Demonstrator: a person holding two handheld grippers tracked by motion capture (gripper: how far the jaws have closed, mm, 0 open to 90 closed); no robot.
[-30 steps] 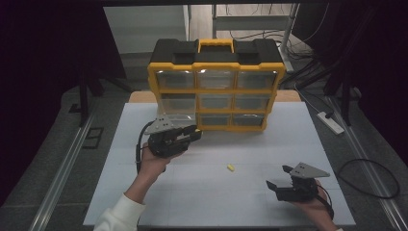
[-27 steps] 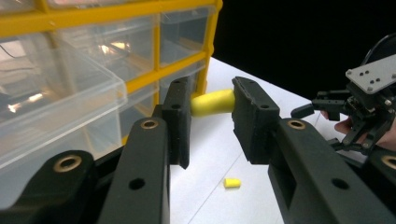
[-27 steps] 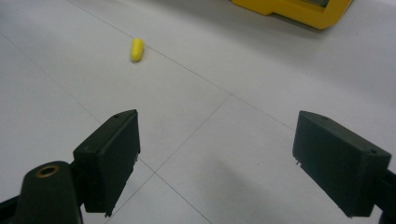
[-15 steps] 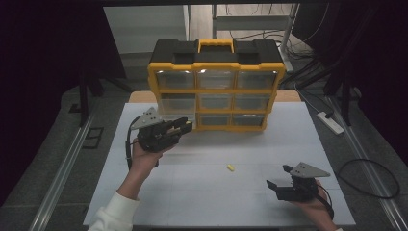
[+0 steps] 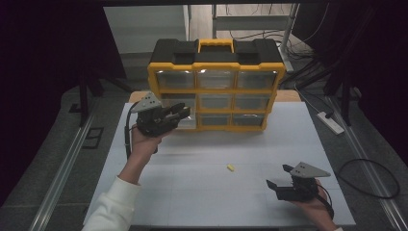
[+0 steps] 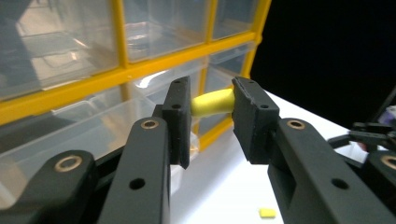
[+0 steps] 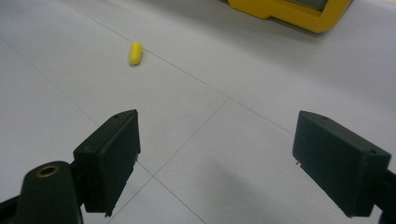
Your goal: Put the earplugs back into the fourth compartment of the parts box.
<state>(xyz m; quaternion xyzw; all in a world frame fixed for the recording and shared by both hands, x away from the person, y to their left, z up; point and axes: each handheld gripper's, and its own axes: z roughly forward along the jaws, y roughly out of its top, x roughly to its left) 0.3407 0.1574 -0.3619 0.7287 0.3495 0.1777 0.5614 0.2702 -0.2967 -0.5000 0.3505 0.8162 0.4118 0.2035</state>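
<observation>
White table (image 5: 192,202): centre of frame, yellow drawer box (image 5: 216,91) at its far edge
Room: dark
Left gripper (image 6: 211,105): clamped on yellow plug (image 6: 212,102)
Right gripper (image 7: 217,154): jaws wide, empty

Left gripper (image 5: 179,113): raised above the table on an outstretched forearm in a white sleeve (image 5: 113,204), jaws clamped on a small yellow piece (image 6: 213,102). Right gripper (image 5: 280,177): held low near the table edge, jaws spread wide, nothing between them.
</observation>
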